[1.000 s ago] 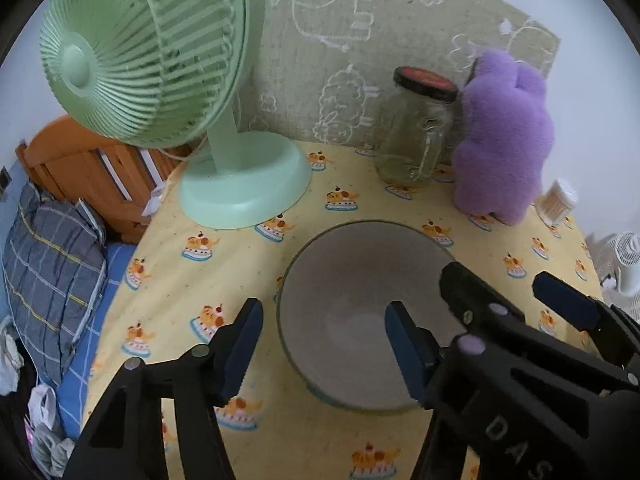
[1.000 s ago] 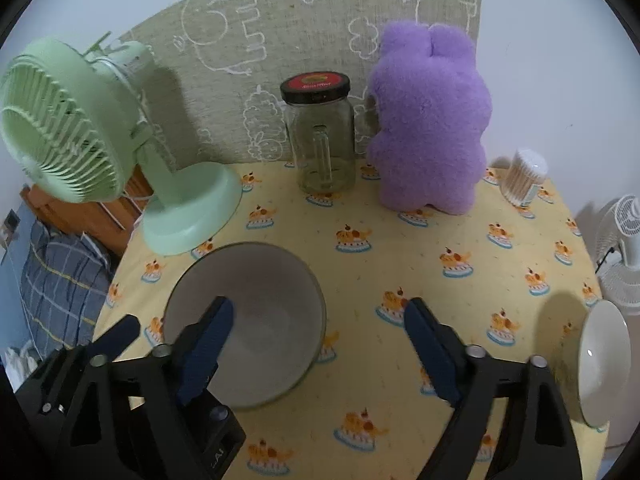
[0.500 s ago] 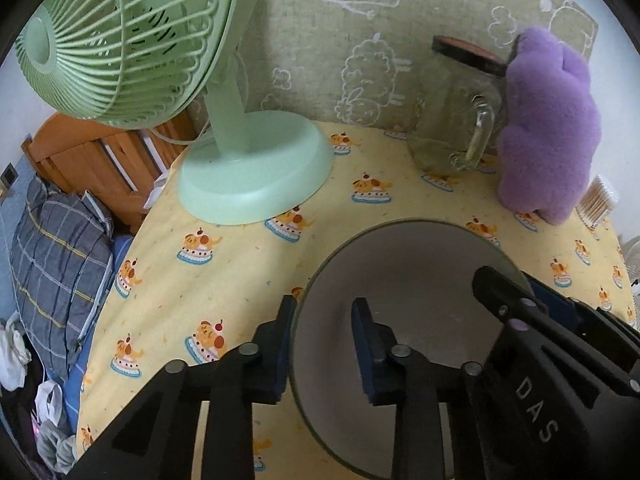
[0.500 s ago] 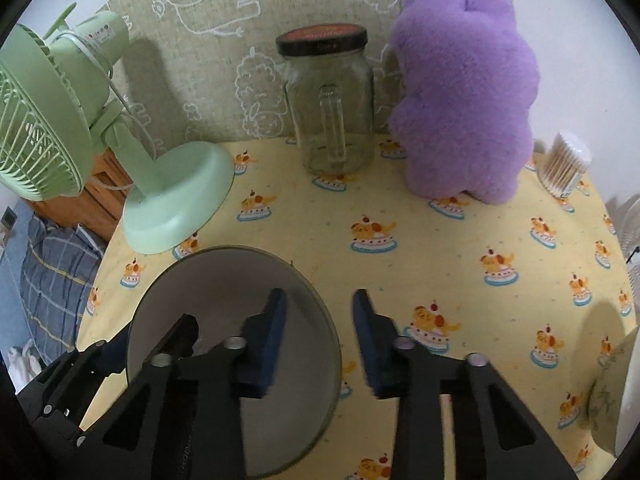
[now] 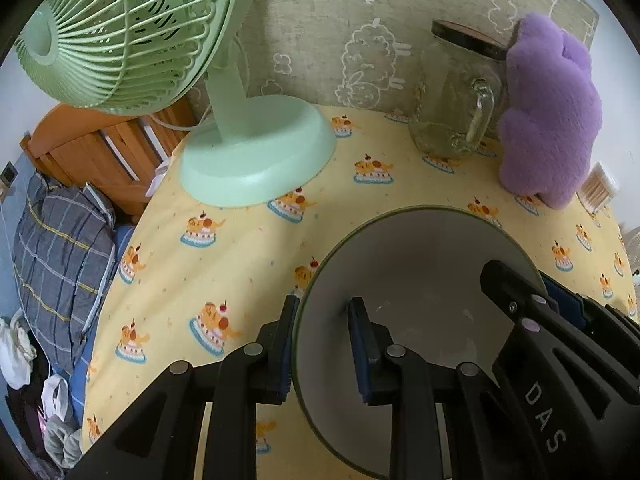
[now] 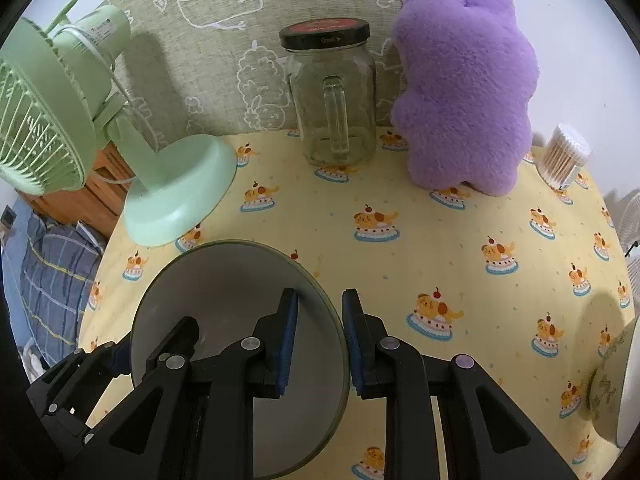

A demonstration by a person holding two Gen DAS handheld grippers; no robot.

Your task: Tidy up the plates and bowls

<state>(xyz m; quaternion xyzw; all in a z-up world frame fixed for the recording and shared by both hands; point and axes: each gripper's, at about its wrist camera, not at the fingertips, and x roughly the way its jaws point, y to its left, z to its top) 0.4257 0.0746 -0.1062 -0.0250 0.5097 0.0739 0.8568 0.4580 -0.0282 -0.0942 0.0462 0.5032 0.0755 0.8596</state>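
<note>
Tilting steeply downward, the left gripper (image 5: pixel 322 340) and right gripper (image 6: pixel 320 336) each straddle opposite rims of one grey bowl (image 5: pixel 420 280), jaws just closed and clamped on its wall, one pad inside, one outside. It sits on the yellow-clothed worktop (image 6: pixel 400 208) in front of a green fan (image 6: pixel 176 196), glass jar (image 6: pixel 334 92) and purple plush (image 6: pixel 464 84).

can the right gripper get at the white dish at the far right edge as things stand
Probably not right now. The right gripper is shut on the rim of the grey bowl, as is the left gripper. The cloth between it and the white dish is bare, so letting go would free the way.
</note>
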